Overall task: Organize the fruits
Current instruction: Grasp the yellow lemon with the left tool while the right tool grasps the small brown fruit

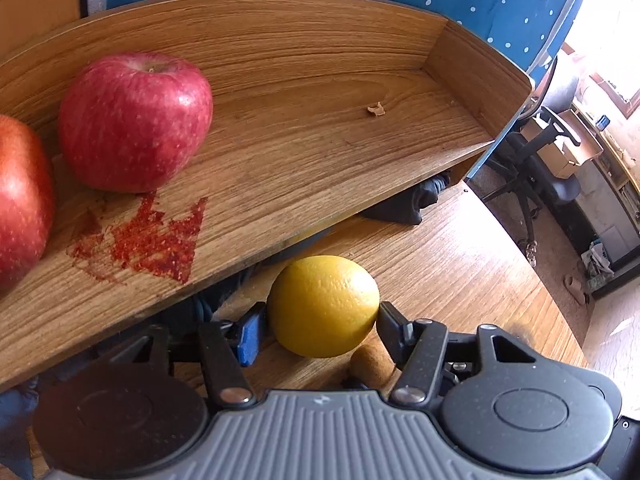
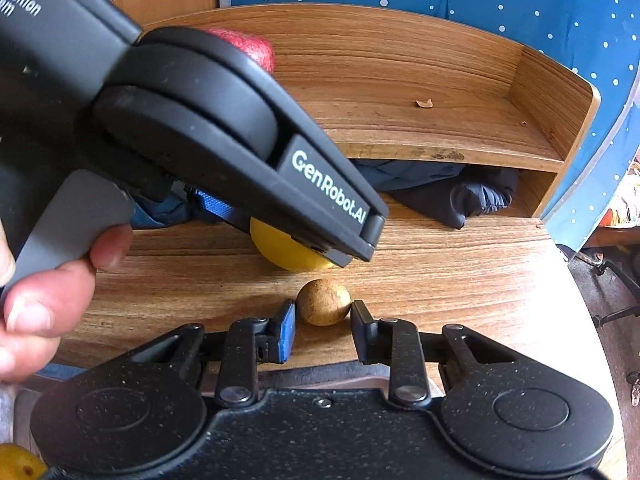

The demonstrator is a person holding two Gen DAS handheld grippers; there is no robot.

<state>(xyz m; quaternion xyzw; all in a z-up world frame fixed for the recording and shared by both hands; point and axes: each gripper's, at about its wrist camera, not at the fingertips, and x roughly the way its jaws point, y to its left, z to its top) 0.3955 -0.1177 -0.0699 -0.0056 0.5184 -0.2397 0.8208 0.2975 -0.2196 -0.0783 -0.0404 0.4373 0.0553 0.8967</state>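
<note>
In the left wrist view my left gripper [image 1: 322, 332] is shut on a yellow citrus fruit [image 1: 323, 306], its pads touching both sides. The fruit rests low on the wooden table [image 1: 460, 272], just before the shelf's front edge. Two red apples [image 1: 136, 120] [image 1: 20, 200] stand on the raised wooden shelf [image 1: 320, 140] at the left. In the right wrist view my right gripper [image 2: 323, 320] is shut on a small round brown fruit [image 2: 324, 306] on the table. The left gripper's housing [image 2: 224, 128] crosses that view and covers most of the yellow fruit [image 2: 288, 256].
A red stain [image 1: 152, 240] marks the shelf in front of the apples. Dark clothing [image 2: 440, 192] is stuffed under the shelf. A person's hand [image 2: 52, 292] holds the left gripper. The table's curved edge runs at the right, with an office chair [image 1: 552, 168] beyond it.
</note>
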